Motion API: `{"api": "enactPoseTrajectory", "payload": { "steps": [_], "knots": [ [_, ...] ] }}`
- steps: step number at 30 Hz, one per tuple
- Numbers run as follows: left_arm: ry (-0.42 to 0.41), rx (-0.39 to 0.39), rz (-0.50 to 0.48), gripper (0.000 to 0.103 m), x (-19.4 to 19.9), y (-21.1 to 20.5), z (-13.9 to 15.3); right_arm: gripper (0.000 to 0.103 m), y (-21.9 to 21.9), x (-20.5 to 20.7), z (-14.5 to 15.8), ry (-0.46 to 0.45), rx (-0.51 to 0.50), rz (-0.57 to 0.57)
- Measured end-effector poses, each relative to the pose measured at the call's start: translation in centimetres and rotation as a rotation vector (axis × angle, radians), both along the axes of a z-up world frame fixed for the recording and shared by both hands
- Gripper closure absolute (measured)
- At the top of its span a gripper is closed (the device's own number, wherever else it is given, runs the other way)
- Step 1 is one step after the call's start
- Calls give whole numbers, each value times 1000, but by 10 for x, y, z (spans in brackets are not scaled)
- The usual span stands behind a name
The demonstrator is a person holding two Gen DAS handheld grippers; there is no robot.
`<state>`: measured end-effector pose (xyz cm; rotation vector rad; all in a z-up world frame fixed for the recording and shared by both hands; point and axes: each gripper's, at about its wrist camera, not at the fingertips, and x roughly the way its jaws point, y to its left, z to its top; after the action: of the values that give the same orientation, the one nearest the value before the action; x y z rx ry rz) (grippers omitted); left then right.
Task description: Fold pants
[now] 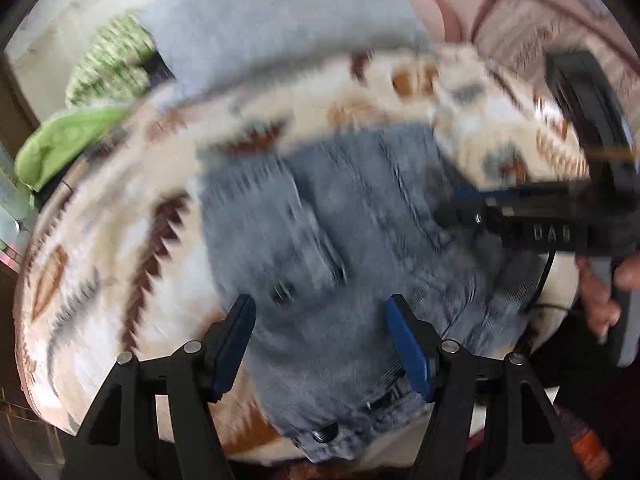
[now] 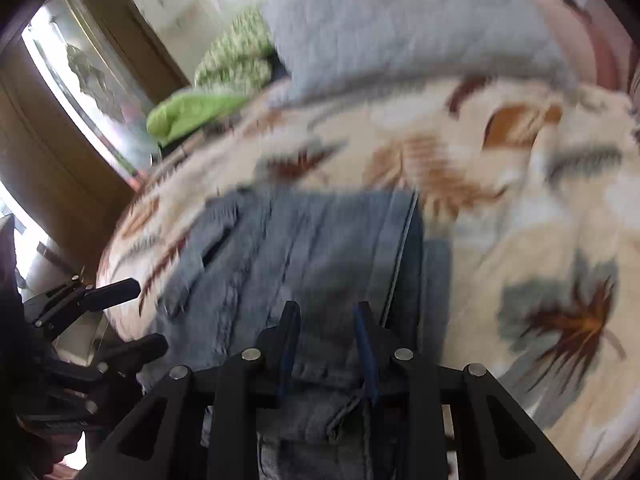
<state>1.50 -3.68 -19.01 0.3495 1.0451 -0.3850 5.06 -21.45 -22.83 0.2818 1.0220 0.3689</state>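
Here the pants [image 1: 320,216], faded blue denim, lie spread on a bedspread [image 1: 120,208] printed with cream, brown and grey leaf shapes, and everything else can be placed from them. The left gripper [image 1: 320,344] hangs just above the waistband end of the pants with its blue-padded jaws standing wide apart; denim shows between the pads but neither pad presses on it. The right gripper [image 2: 328,348] is over the near end of the pants too, its jaws set narrow, and a fold of denim appears to run up between them; motion blur makes it unclear whether the pads actually pinch the cloth. From the left wrist view, the right gripper reaches in over the right side of the pants, with a hand [image 1: 604,296] wrapped around its handle. Beyond the far edge of the pants sits a pale blue-grey pillow [image 2: 400,32], and left of that a bright green cloth [image 2: 188,114] rests at the bedspread's edge.
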Motion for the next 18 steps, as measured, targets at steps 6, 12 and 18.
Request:
{"api": "enactPoseTrajectory", "payload": {
  "steps": [6,12,18],
  "knots": [
    [16,-37,-7,34,9,5,8,72,-7,2,7,-53,7,-23],
    [-50,-34,97,34,62,19,30,72,-17,29,25,-155,135,-91],
    [12,71,143,34,115,4,-15,71,-8,72,2,-77,159,-100]
  ]
}}
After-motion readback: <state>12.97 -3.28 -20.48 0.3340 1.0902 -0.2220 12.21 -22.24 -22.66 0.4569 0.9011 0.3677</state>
